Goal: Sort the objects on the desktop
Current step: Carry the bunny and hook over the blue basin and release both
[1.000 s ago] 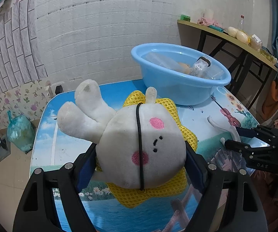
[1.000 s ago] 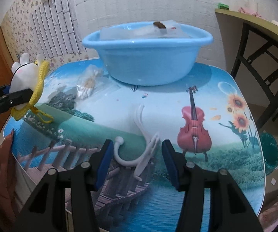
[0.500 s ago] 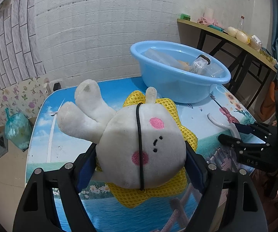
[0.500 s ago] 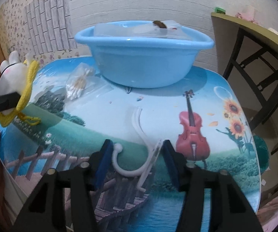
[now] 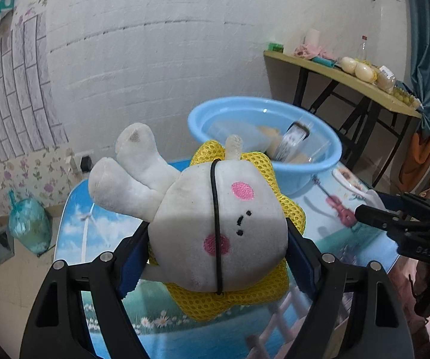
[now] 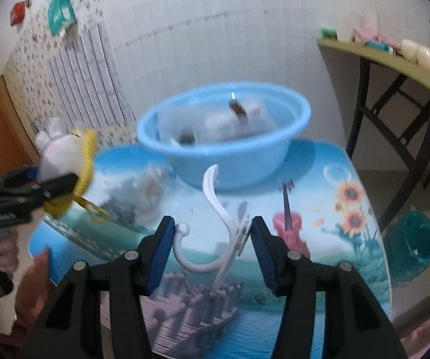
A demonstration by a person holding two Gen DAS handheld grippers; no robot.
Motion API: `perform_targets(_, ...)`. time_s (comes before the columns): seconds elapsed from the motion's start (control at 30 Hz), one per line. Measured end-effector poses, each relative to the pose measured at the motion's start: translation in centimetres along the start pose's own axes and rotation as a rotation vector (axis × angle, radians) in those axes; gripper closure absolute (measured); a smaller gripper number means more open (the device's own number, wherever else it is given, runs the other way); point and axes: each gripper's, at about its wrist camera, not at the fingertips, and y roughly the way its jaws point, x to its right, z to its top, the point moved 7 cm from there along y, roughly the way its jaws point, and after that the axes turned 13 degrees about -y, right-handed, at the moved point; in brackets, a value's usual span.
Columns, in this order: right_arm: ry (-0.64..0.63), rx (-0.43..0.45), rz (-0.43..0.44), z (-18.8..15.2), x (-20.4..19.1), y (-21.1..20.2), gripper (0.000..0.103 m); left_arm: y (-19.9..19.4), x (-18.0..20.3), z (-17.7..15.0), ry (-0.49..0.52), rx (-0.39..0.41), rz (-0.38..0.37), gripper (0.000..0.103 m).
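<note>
Above the printed table (image 6: 349,161), my left gripper (image 5: 218,248) pinched the plush rabbit (image 5: 215,224), my right gripper (image 6: 212,242) clamped the white hook (image 6: 215,209); both were mid-carry, next needing release over the blue basin (image 6: 224,149).

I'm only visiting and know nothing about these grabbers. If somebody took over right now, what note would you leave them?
Left gripper: shut on the plush rabbit, held above the table.
Right gripper: shut on the white hook, lifted off the table.
Blue basin: at the table's back, already holding clear containers.
Left: both held items to put away; a small clear packet lies on the table.
</note>
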Motion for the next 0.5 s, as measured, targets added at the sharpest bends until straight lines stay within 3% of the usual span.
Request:
perform_targets(0.23,0.012,0.088,0.017,3.2,0.6,-1.4,0.052,0.6,1.7,2.1,0.027,0.033,-0.007,0.022)
perform_targets(0.5,0.008,0.126,0.017,6.5,3.0,1.0,0.052,3.9,3.7,5.5,0.059,0.031,-0.028,0.022)
